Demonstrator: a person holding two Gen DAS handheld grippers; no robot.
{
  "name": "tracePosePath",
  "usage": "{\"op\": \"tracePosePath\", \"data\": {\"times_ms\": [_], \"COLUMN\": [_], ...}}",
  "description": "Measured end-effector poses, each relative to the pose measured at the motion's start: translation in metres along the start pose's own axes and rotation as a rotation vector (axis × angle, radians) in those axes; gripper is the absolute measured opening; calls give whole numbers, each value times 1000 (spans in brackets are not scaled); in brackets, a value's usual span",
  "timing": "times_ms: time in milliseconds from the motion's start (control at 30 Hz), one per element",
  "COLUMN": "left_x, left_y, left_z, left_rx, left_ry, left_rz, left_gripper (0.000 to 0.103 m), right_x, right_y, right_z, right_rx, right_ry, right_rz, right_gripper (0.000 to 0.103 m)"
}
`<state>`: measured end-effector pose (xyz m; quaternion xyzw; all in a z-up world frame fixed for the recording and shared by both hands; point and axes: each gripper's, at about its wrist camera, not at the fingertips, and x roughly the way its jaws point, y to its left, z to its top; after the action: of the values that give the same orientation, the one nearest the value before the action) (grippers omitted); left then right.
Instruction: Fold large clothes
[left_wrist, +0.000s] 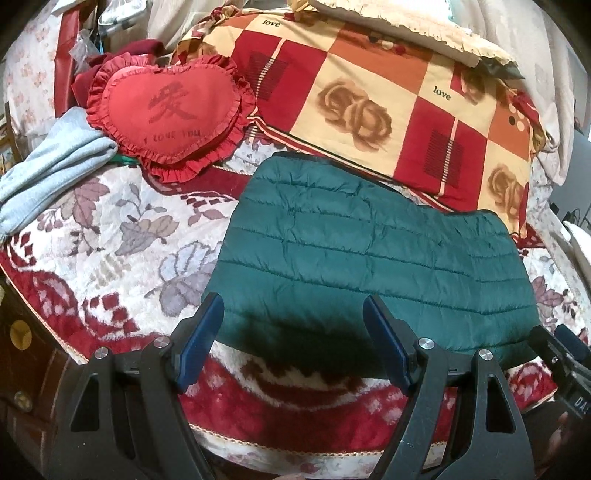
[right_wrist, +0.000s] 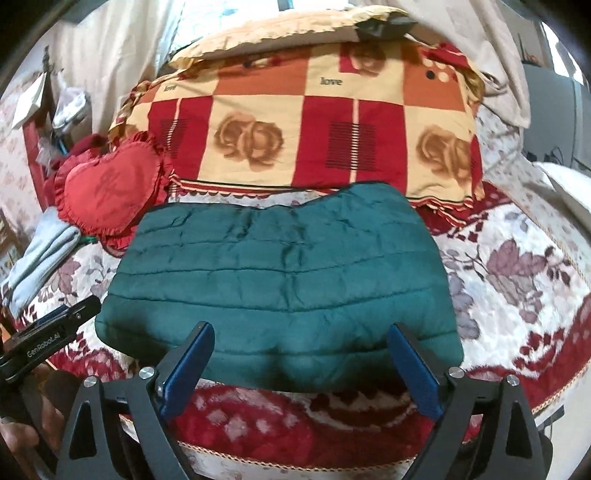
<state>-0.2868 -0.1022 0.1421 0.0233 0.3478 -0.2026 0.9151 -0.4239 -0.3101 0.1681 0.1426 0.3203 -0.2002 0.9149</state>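
A dark green quilted puffer jacket (left_wrist: 373, 258) lies folded into a flat rectangle on the floral bed blanket (left_wrist: 110, 236); it also shows in the right wrist view (right_wrist: 284, 280). My left gripper (left_wrist: 293, 306) is open and empty, just above the jacket's near left edge. My right gripper (right_wrist: 299, 334) is open and empty, just above the jacket's near edge, towards its right side. The right gripper's body shows at the right edge of the left wrist view (left_wrist: 561, 350); the left gripper's body shows at the left edge of the right wrist view (right_wrist: 48, 332).
A red heart-shaped cushion (left_wrist: 170, 110) and a grey folded garment (left_wrist: 55, 162) lie left of the jacket. A folded checked quilt with rose prints (left_wrist: 369, 92) lies behind it. The bed's near edge (left_wrist: 295, 446) runs under my grippers. Clutter stands at the far left.
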Motion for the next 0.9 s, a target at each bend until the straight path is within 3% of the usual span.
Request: {"op": "tracePosePath", "data": {"times_ms": [367, 900], "left_x": [3, 4], "left_y": [-10, -16], "left_z": [-1, -2], "left_rx": [28, 41], "left_ry": [-2, -8], "left_rz": [8, 12], "left_gripper": [79, 79], "right_x": [8, 12], "right_y": [21, 20], "right_z": [6, 9], "right_rx": [-44, -16], "right_ry": [-1, 8], "right_rz": [1, 7], "right_gripper": [94, 94]}}
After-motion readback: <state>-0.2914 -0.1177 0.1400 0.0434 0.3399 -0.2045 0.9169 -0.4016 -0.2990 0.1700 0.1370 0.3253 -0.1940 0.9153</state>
